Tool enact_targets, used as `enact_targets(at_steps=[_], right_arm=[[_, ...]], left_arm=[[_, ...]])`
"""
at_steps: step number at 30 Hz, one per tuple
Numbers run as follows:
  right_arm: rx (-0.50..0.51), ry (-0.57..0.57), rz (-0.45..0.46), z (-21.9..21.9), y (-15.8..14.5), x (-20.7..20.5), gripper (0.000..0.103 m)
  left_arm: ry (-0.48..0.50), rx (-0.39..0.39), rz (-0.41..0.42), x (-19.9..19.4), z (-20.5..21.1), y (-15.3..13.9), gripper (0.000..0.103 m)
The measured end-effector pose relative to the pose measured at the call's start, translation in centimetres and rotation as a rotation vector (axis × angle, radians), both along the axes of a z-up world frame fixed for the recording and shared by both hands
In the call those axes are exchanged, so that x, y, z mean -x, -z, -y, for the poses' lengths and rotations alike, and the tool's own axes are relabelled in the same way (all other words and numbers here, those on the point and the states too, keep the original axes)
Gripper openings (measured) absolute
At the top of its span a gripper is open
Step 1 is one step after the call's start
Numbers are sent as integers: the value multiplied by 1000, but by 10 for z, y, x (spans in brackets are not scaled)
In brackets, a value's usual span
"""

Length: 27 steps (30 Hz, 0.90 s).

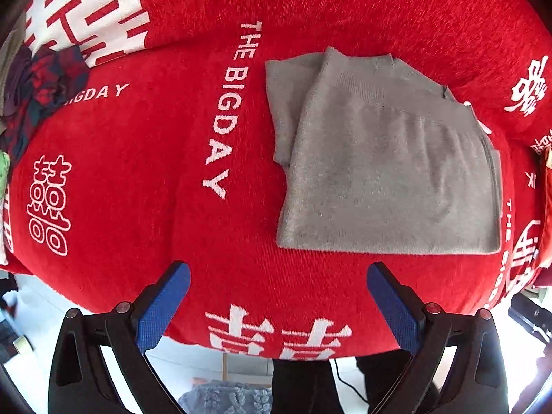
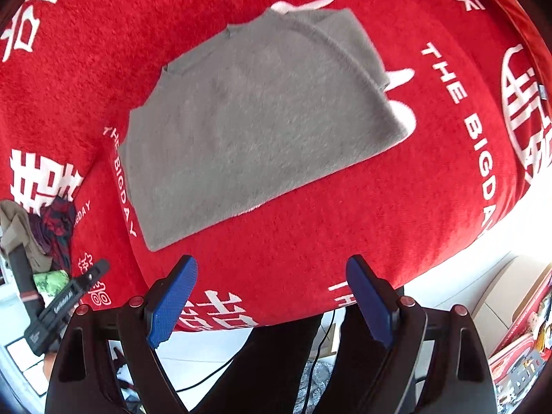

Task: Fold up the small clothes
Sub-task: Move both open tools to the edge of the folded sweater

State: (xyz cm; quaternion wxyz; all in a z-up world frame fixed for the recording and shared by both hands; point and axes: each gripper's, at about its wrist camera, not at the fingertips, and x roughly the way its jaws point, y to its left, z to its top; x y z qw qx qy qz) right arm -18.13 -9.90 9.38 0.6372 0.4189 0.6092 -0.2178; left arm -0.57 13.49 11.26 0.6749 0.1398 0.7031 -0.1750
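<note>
Left wrist view: left gripper (image 1: pixel 277 305) and right gripper (image 2: pixel 272 295), jaws apart, empty, hover near the grey garment (image 1: pixel 386 172). Advice: pinch its near hem corners evenly, fold away.

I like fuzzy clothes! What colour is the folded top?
Grey. The top shows best in the left wrist view, lying on the red blanket.

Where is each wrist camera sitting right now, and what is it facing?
Left wrist: above its open left tongs, facing down on the grey garment and red blanket; dark legs below.
Right wrist: above its open right tongs, same downward look, left tongs at its edge.
Shared: garment, blanket, clothes pile.
</note>
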Motion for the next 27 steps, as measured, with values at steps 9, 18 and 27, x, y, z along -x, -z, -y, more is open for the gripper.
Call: enact_targets(at_steps=[9, 18, 27], right_arm=[[-58, -133, -12, -9, 52, -29, 90], [-105, -140, 93, -14, 84, -45, 90], [-203, -51, 223, -20, 101, -60, 90]], left_arm=[[-68, -32, -5, -4, 5, 35, 102], [-101, -41, -18, -9, 3, 72, 102], [-72, -60, -19, -14, 0, 93, 102]])
